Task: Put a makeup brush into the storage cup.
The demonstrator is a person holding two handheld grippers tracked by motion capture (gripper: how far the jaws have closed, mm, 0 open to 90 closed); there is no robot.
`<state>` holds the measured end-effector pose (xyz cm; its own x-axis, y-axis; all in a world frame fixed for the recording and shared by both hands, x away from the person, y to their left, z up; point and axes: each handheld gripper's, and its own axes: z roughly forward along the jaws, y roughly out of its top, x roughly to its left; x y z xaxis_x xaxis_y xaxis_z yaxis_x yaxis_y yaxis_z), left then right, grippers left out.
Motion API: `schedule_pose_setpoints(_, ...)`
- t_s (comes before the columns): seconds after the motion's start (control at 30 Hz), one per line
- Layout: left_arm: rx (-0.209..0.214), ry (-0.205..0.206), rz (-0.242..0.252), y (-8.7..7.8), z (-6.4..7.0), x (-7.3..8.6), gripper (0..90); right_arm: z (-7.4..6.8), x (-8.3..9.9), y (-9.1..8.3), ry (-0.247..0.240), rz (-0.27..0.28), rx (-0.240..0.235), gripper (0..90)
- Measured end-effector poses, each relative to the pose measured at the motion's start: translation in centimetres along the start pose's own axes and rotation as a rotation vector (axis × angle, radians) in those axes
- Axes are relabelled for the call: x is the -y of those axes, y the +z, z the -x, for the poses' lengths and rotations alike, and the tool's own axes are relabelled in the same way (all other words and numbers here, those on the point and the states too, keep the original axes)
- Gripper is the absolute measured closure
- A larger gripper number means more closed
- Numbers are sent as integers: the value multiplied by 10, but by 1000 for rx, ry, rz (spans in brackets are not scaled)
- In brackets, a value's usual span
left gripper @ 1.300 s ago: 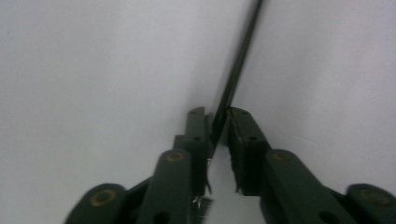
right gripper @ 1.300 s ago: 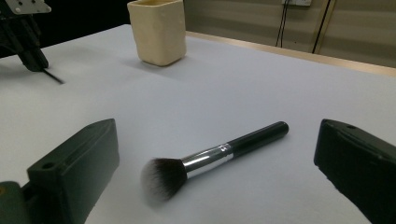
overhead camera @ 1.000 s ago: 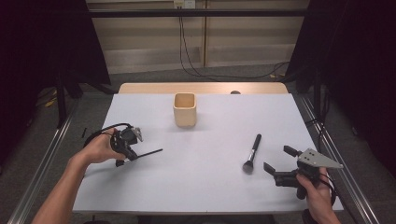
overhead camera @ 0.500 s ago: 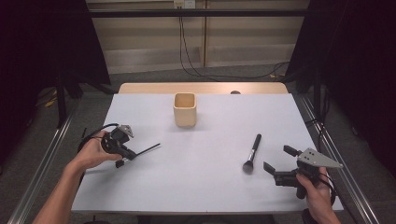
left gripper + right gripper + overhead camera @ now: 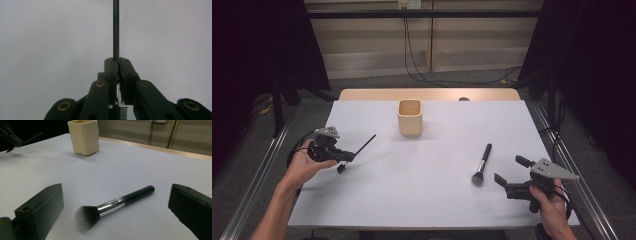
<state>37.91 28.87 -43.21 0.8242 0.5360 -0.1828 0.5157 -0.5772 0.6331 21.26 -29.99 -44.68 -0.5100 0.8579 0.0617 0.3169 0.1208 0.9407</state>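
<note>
Left gripper (image 5: pixel 343 159) has shifted further left and back since a second ago, its jaws clamped on a thin black comb-ended tool (image 5: pixel 363 145) held above the table's (image 5: pixel 437 200) left side, handle pointing toward the beige cup (image 5: pixel 410 117). Right gripper (image 5: pixel 507 176) unchanged: jaws wide apart, holding nothing, low at the right front, just beside the makeup brush (image 5: pixel 481 164) lying flat, bristles toward it.

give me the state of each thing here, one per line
left gripper: fingers shut on the thin black tool
thin black tool: gripped at one end, its long handle sticking out towards the cup
right gripper: fingers open, holding nothing
makeup brush: lying flat on the table, untouched
cup: upright, contents not visible
table: covered by a white sheet
</note>
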Motion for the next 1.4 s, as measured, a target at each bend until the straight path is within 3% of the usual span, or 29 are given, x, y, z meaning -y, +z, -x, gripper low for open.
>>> schedule_pose_setpoints(0.17, -32, 1, 57, -5, 9, 0, 856, 0, 0, 0, -1, -2, 0, 0)
schedule_pose_setpoints(0.3, -46, -26, 104, -9, 14, 1, 856, 0, 0, 0, -1, 0, -1, 0)
schedule_pose_setpoints(0.43, -90, -39, 147, -10, 17, 2, 856, 0, 0, 0, -2, 0, 0, 0)
schedule_pose_setpoints(0.57, -83, -64, 185, -10, 22, 3, 856, 0, 0, 0, 3, 4, -2, 0)
schedule_pose_setpoints(0.97, -140, -116, 312, -27, 41, 16, 856, 0, 0, 0, 0, 3, -1, 0)
schedule_pose_setpoints(1.3, -141, -87, 374, -34, 69, 16, 856, 0, -1, 0, -2, 9, -5, 0)
schedule_pose_setpoints(1.4, -137, -59, 382, -35, 80, 13, 856, 0, -1, 0, 2, 12, -6, 0)
